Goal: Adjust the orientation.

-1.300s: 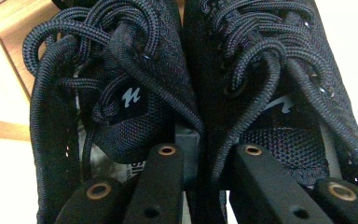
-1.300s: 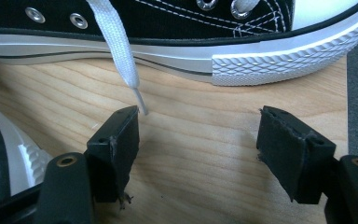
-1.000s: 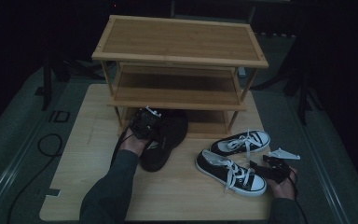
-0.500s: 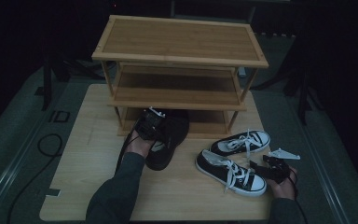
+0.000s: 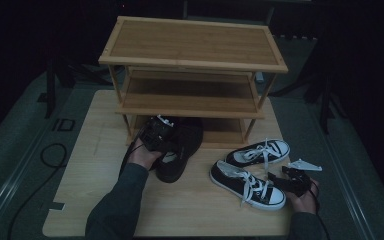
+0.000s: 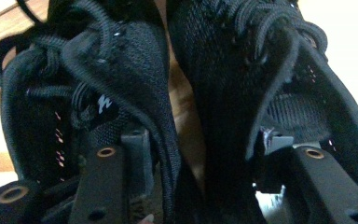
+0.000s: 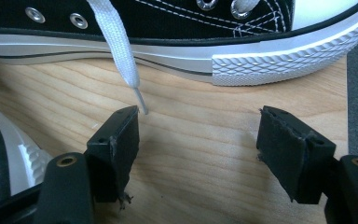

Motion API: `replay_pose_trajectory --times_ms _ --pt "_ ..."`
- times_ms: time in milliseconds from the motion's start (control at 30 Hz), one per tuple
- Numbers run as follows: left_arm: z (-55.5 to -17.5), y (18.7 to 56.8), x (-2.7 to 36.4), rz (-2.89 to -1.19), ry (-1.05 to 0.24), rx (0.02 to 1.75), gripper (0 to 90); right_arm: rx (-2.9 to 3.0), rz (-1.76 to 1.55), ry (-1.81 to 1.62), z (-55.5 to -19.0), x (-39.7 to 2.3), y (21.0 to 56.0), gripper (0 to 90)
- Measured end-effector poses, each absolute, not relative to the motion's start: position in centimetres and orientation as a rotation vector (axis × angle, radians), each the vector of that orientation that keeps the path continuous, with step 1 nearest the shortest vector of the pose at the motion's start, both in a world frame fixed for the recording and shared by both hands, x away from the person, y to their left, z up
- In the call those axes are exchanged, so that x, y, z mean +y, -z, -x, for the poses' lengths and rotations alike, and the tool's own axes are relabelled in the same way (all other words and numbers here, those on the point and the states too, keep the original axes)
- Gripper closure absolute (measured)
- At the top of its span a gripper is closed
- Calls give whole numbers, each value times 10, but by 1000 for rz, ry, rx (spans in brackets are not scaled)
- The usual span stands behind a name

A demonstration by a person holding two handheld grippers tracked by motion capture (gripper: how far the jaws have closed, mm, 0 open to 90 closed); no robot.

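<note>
A pair of black knit shoes (image 5: 180, 150) lies side by side on the wooden board (image 5: 95, 165), toes under the lowest shelf of the bamboo shoe rack (image 5: 195, 42). My left gripper (image 5: 162, 131) is at their heels. In the left gripper view one jaw sits inside the left shoe (image 6: 121, 56) and the other inside the right shoe (image 6: 242, 60), with both inner collars between them. The left gripper (image 6: 205, 144) has just been opening and stands open. My right gripper (image 5: 290, 177) (image 7: 198, 126) is open over bare wood beside a black-and-white sneaker (image 7: 242, 28).
Two black-and-white sneakers (image 5: 247, 182) (image 5: 260, 151) lie on the right of the board, laces loose. A white lace tip (image 7: 140, 100) ends near my right gripper's left jaw. The second sneaker's sole (image 7: 9, 149) is at that view's left edge. Cables (image 5: 50, 155) trail on the dark floor at the left.
The left forearm has shifted slightly. The black shoes, the sneakers and the right hand lie as before.
</note>
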State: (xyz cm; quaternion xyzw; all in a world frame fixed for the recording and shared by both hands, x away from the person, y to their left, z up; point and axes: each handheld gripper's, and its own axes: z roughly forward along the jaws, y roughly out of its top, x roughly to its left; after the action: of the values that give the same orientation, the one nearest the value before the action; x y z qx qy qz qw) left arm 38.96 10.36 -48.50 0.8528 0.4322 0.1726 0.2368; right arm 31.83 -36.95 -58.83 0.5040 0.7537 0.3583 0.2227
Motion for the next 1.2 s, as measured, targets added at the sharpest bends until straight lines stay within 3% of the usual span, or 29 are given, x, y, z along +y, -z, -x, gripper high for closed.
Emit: replay_pose_trajectory --times_ms 800,1200 --pt "-356 456 133 -2277 -433 1048 541 2081 -1389 -989 -318 -370 588 295" --pt "-327 449 149 -2266 -362 957 655 2081 -1393 -989 -318 -369 588 295"
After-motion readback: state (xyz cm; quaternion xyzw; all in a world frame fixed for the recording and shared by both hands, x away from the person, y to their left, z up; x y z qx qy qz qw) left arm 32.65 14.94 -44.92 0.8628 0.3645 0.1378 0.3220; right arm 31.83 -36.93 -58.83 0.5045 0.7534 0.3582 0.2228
